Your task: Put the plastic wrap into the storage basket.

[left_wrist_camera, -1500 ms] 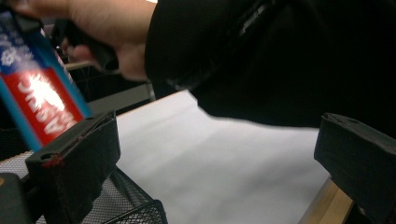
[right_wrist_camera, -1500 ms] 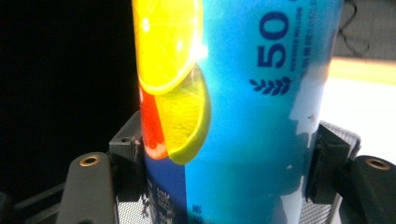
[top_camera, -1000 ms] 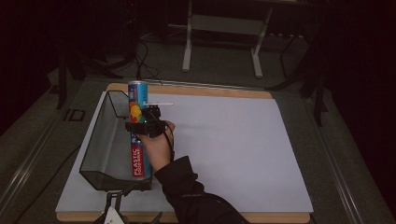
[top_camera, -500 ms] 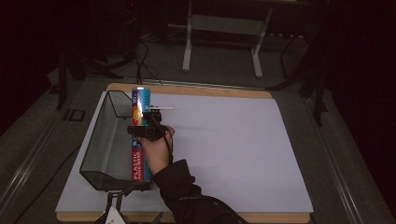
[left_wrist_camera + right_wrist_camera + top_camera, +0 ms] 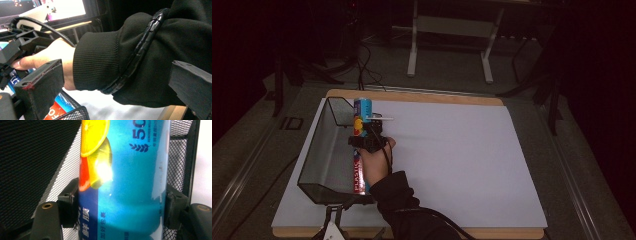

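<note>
One blue box [image 5: 360, 165] in mesh basket [image 5: 319, 165], right claw [image 5: 117, 205] gripping it; left claw [image 5: 112, 100] wide.

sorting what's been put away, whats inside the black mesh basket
A blue box of plastic wrap lies along the right wall of the mesh basket, gripped by the right gripper. The hand covers part of it; the basket floor beneath is hidden.

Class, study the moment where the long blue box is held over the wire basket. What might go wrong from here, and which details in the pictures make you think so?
1. The right gripper clamps the long blue plastic-wrap box across its glossy sides, so it may slip or tilt.
2. The box lies along the right wall of the black wire-mesh basket; an end could catch on the rim.
3. The open left gripper sits close behind the black sleeve, whose cable might snag.
</note>
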The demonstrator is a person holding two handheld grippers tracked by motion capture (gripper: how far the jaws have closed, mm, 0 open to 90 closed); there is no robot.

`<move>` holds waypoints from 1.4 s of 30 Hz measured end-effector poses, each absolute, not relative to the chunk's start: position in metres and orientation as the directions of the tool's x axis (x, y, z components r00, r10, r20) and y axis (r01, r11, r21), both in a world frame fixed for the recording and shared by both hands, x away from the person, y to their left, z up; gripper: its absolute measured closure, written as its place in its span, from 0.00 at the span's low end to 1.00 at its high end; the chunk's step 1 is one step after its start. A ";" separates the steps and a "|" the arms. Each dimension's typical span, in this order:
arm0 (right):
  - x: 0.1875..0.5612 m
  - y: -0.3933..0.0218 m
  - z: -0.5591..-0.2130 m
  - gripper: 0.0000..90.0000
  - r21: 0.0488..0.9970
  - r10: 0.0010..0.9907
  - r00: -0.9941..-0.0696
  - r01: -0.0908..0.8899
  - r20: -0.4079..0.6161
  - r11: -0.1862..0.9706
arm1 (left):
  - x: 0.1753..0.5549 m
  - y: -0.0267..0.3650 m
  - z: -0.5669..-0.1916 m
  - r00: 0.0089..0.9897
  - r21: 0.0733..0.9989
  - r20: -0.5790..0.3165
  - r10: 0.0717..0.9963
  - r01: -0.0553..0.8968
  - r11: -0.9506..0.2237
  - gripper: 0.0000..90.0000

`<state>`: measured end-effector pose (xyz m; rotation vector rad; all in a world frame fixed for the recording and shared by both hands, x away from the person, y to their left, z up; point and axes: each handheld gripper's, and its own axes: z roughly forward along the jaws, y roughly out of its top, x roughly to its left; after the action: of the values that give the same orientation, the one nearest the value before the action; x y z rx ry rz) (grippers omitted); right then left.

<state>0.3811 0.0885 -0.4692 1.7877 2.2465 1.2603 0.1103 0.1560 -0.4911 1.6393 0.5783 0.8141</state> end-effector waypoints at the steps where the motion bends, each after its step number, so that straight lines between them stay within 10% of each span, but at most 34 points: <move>1: 0.382 0.088 -0.471 0.35 0.575 0.819 -0.342 0.818 0.461 0.018 | 0.110 0.156 -0.491 0.636 0.974 0.203 0.744 -0.054 -0.220 0.01; 22: 0.385 0.091 -0.471 0.13 0.692 0.841 -0.487 0.691 0.235 0.207 | 0.112 0.156 -0.491 0.639 0.975 0.196 0.744 -0.042 -0.220 0.01; 42: 0.380 0.028 -0.423 0.13 0.826 0.715 -0.690 0.465 0.112 0.319 | 0.113 0.153 -0.490 0.644 0.980 0.158 0.748 -0.010 -0.199 0.01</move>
<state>0.3797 0.0279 -0.4227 1.0662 2.3144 1.3074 0.1126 0.1529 -0.4903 1.6408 0.6167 0.7710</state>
